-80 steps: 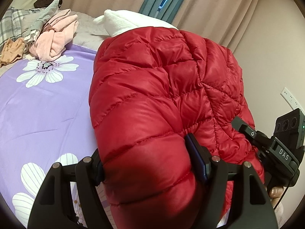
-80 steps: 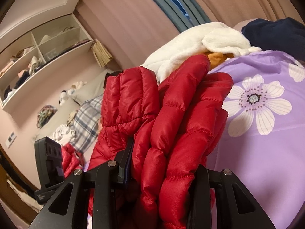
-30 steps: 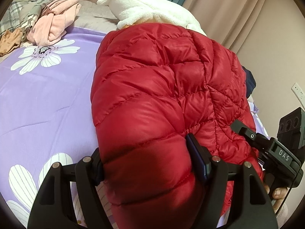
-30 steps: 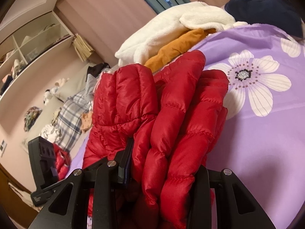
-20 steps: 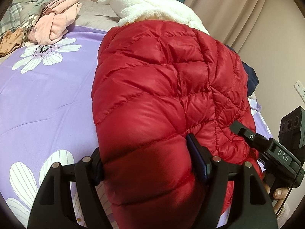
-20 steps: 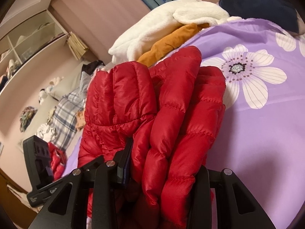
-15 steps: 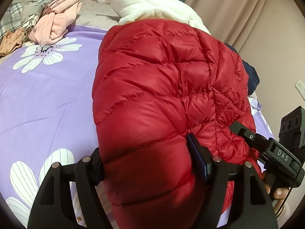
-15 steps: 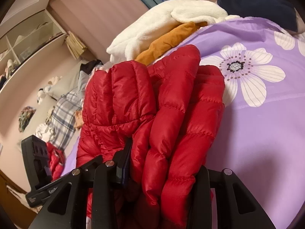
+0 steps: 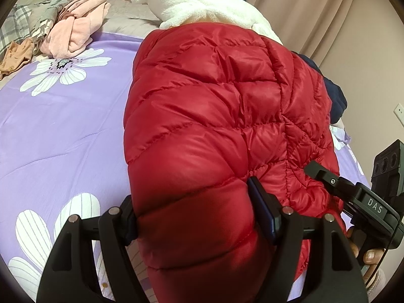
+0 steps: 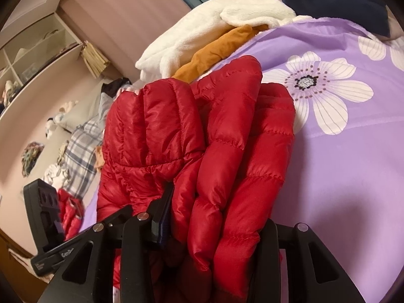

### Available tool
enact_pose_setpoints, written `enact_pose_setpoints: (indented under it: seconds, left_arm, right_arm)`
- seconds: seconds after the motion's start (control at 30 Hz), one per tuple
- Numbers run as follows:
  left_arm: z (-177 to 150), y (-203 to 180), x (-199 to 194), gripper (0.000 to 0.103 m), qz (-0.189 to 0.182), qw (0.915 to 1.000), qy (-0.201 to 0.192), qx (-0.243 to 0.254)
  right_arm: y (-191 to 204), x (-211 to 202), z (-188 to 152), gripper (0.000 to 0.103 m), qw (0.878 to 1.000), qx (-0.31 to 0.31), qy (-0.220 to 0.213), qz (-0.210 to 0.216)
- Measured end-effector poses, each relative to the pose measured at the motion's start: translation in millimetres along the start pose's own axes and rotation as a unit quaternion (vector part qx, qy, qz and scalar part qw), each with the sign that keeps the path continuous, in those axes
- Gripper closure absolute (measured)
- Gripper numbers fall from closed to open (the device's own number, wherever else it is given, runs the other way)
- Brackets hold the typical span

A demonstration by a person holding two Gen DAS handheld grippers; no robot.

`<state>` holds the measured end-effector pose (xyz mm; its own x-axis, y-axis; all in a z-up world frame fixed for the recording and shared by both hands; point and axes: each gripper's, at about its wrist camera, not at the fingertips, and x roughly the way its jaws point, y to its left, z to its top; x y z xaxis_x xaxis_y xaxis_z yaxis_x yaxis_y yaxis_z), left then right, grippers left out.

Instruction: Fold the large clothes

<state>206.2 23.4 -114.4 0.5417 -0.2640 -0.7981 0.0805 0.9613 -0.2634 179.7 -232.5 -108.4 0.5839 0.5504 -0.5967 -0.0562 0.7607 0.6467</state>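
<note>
A red quilted puffer jacket (image 9: 214,116) fills the middle of the left wrist view, bunched into a thick roll above the purple flowered bedspread (image 9: 55,126). My left gripper (image 9: 194,214) is shut on a wide fold of it, both pads pressed into the padding. In the right wrist view the same red jacket (image 10: 202,136) rises in puffy ridges, and my right gripper (image 10: 217,217) is shut on a bundle of its folds. The other gripper's body (image 9: 366,202) shows at the right edge, a hand under it.
A white fleece garment (image 9: 207,5) and an orange one (image 10: 222,45) lie at the bed's far end, a dark navy garment (image 10: 335,2) beside them. Pink clothes (image 9: 75,32) and plaid fabric (image 10: 80,146) are piled at the left. Shelves (image 10: 38,58) line the wall.
Both grippers keep their hold on the jacket. Over the earlier frames the views tilted down, so more of the bed and the clothes piles show; in the last second almost nothing moved.
</note>
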Motion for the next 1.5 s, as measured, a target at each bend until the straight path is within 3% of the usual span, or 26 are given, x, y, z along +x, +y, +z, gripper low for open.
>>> enact_pose_setpoints:
  seconds: [1.1, 1.5]
  left_arm:
    - [0.4, 4.1, -1.3, 0.027, 0.002, 1.0000, 0.001, 0.001]
    - [-1.9, 6.5, -3.2, 0.025, 0.008, 1.0000, 0.002, -0.003]
  right_arm:
    - [-2.0, 1.7, -0.5, 0.062, 1.000, 0.005, 0.004, -0.006]
    - [-2.0, 2.0, -2.4, 0.057, 1.000, 0.011, 0.008, -0.018]
